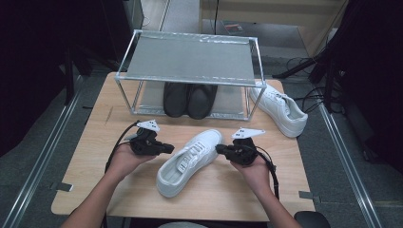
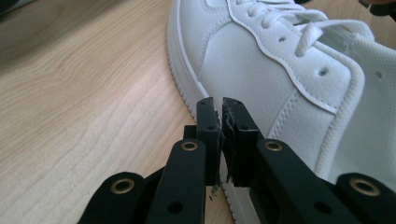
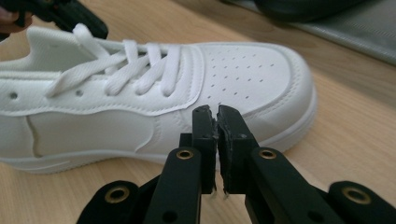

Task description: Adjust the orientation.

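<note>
Two grippers, left gripper [image 1: 170,148] and right gripper [image 1: 219,149], closed empty, flank white sneaker [image 1: 189,161]; rack [image 1: 190,78] with black shoes [image 1: 189,99] behind.

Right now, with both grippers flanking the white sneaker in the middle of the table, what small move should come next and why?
Probably open the left gripper and right gripper first. Both are shut with nothing between their fingers, each pointing at a side of the near white sneaker, so neither can take hold of it as they stand. The rack with the black shoes lies just beyond.
</note>
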